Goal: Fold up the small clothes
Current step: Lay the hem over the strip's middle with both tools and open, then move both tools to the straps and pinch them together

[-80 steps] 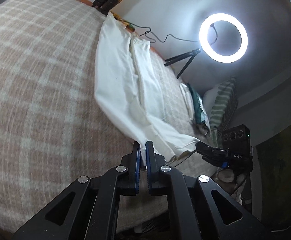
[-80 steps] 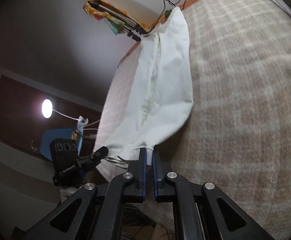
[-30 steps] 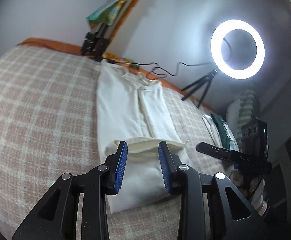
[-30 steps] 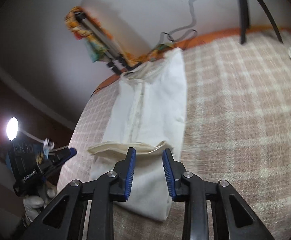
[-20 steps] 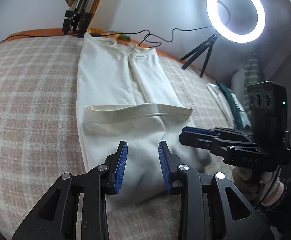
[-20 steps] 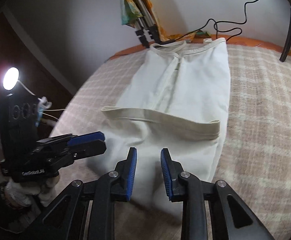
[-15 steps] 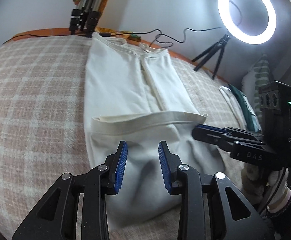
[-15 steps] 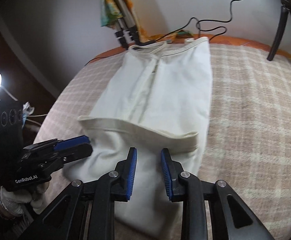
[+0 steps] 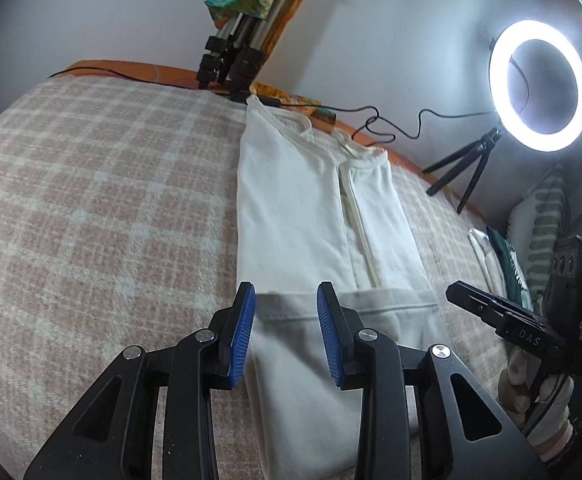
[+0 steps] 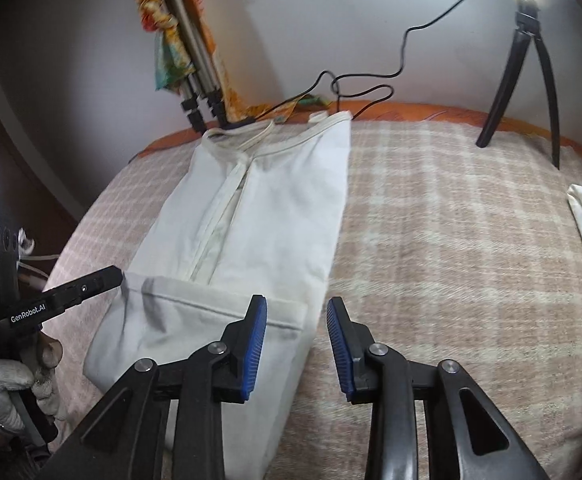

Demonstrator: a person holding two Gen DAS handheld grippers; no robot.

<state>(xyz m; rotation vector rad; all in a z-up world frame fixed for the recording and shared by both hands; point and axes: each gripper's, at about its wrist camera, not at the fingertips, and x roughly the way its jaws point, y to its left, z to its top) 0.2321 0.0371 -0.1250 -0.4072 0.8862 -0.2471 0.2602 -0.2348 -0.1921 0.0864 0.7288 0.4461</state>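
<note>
Garment (image 9: 291, 208) lying folded lengthwise on the checked bed cover (image 9: 103, 208), near end doubled back.
Left hand-held gripper (image 9: 286, 332) is hovering over the folded end, jaws apart, gripping nothing; right hand-held gripper (image 10: 297, 344) has just been opening, nothing between its jaws, straddling the garment's right edge.

Ring light (image 9: 539, 84) glares at right; fisheye edges dark, pics sharp.
</note>
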